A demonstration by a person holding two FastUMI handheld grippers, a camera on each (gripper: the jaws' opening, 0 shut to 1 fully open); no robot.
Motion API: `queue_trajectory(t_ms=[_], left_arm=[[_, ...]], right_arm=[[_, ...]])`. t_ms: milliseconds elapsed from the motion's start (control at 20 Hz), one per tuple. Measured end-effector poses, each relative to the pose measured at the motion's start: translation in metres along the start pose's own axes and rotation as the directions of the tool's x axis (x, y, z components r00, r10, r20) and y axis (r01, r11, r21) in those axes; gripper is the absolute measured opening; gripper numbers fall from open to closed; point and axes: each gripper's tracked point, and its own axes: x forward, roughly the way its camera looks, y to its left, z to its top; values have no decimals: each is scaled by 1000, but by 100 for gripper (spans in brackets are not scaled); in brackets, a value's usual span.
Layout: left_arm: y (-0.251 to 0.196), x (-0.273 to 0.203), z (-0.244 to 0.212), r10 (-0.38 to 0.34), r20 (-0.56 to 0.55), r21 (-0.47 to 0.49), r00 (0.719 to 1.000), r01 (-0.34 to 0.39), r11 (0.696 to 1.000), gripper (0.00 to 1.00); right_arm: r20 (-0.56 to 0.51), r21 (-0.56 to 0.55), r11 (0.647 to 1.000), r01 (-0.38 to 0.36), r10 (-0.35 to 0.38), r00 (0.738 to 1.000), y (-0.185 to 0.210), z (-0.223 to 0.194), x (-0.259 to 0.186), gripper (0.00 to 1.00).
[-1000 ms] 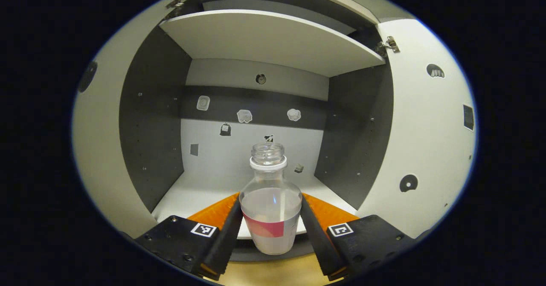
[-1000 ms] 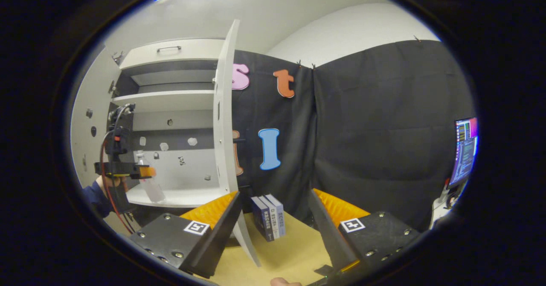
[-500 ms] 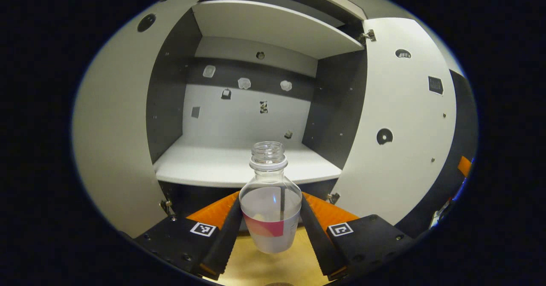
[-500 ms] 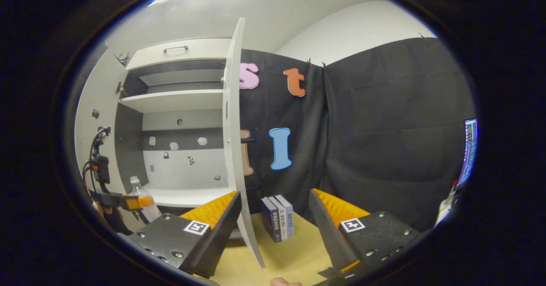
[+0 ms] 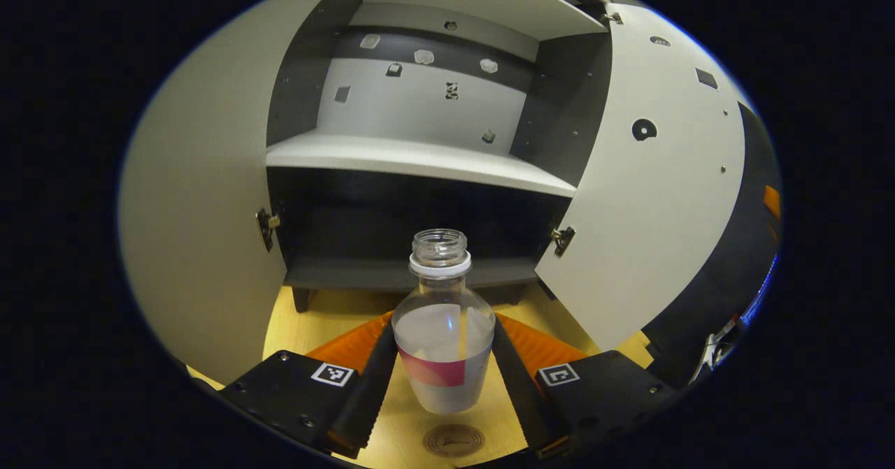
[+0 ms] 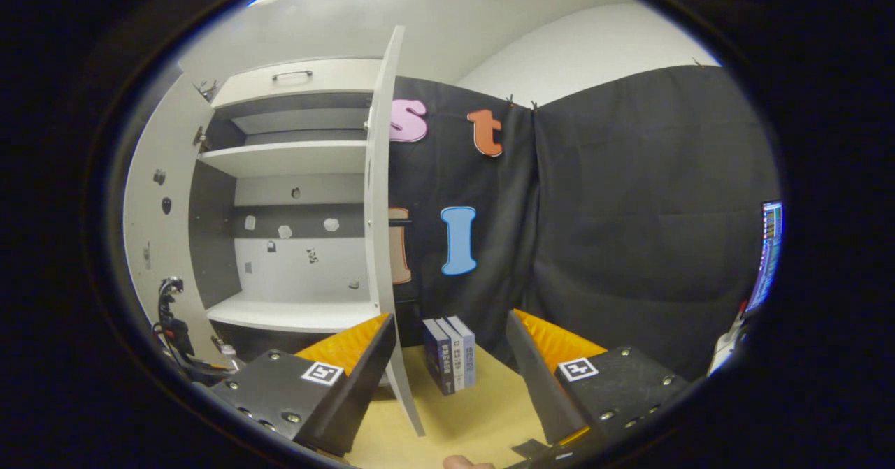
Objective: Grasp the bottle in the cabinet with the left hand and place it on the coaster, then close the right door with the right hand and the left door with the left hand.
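My left gripper [image 5: 444,368] is shut on a clear capless bottle [image 5: 442,329] with a pink and white label, held upright above the wooden table in front of the cabinet. A round brown coaster [image 5: 454,439] lies on the table just below and in front of the bottle. The white cabinet [image 5: 419,154] stands with both doors swung out: the left door [image 5: 203,196] and the right door [image 5: 657,196]. In the right gripper view, my right gripper [image 6: 447,371] is open and holds nothing, near the edge of the right door [image 6: 381,245]. The left gripper [image 6: 175,336] appears low at the far left there.
Several books [image 6: 449,354] stand upright on the wooden table [image 6: 475,406] beyond the right door. A lit screen [image 6: 765,252] sits at the far right. The cabinet's middle shelf [image 5: 412,158] is bare, with small stickers on its back wall.
My left gripper has drawn the bottle out of the cabinet and lowered it over the table; the coaster has come into view below it. The right gripper has barely shifted.
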Motion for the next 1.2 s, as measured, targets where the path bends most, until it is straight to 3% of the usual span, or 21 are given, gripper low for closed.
queue_trajectory(t_ms=[550, 800, 1200], left_arm=[[5, 8, -120, -9, -145, -37, 989, 4, 999, 82], [4, 15, -140, 7, -162, -9, 987, -8, 1000, 82], [-8, 15, -144, -9, -86, 87, 996, 16, 996, 82]], right_arm=[[-28, -16, 1000, 22, -23, 999, -13, -6, 1, 96], [-26, -46, 999, -1, 0, 1000, -9, -5, 4, 96], [-38, -56, 998, -31, 29, 999, -1, -8, 14, 96]])
